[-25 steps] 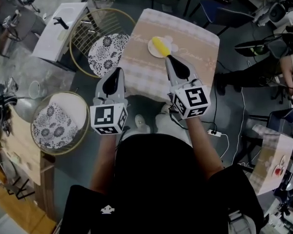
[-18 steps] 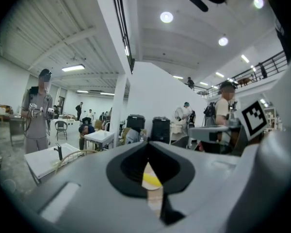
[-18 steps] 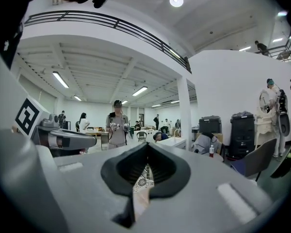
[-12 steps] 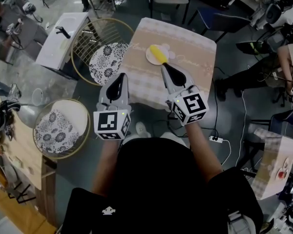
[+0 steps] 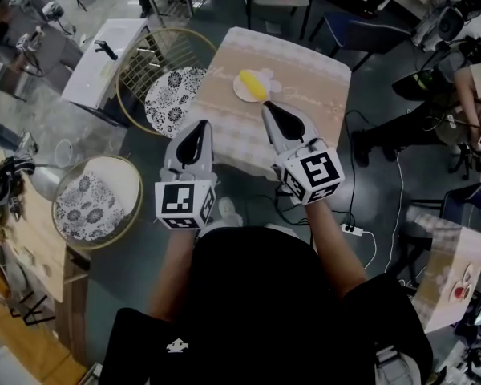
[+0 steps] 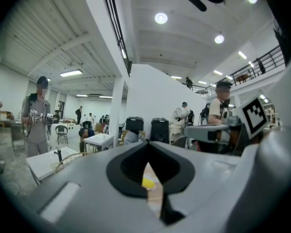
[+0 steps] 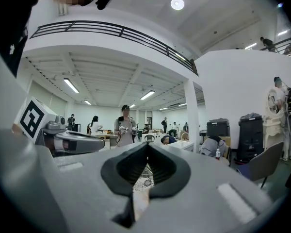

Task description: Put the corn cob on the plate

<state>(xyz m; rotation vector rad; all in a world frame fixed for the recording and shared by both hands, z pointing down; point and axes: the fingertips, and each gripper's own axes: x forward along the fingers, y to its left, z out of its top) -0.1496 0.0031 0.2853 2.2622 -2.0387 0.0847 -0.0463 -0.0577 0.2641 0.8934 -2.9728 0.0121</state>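
One cloth-covered table (image 5: 305,79) stands beyond the person, where it was. Both grippers have drawn back toward its near edge. The left gripper (image 5: 198,127) and the right gripper (image 5: 267,107) each hold their jaws pressed together on nothing, and the right one is now apart from the plate (image 5: 239,93) it was just beside. On that plate, far left on the table, lies the corn cob (image 5: 252,83); placing looks finished.

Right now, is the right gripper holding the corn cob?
No, the corn cob lies on the small plate on the table, ahead of the right gripper, whose jaws are together and empty.
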